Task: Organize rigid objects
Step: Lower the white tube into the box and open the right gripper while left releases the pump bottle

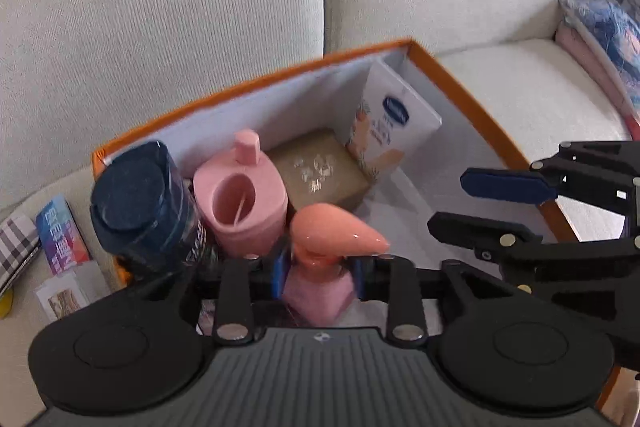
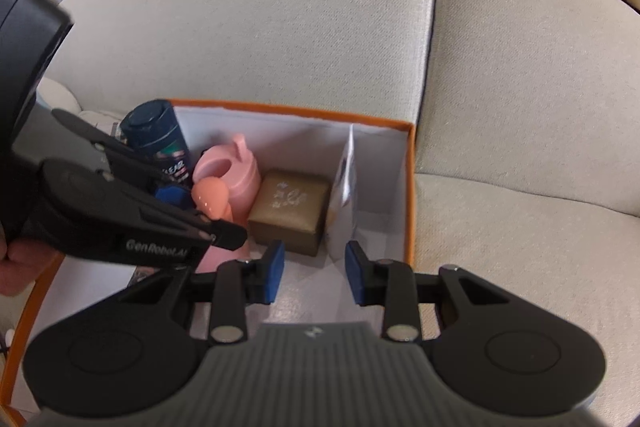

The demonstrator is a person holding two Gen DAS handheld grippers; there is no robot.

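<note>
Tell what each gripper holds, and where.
The left gripper flanks the pink pump bottle at its neck, below the pump head; whether its pads press cannot be told. The right gripper holds nothing.

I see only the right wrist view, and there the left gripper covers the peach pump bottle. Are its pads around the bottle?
Observer: Yes. In the left wrist view, the left gripper has one blue pad on each side of the pump bottle, at its neck, just under the peach head. I cannot tell whether they press.
Operator: The white carton is edge-on for me. What is on its face?
Observer: The white carton carries a blue oval logo. It leans in the far corner of the orange box.
Operator: Does anything lie outside the box, behind the dark bottle?
Observer: A colourful packet lies on the sofa there.
</note>
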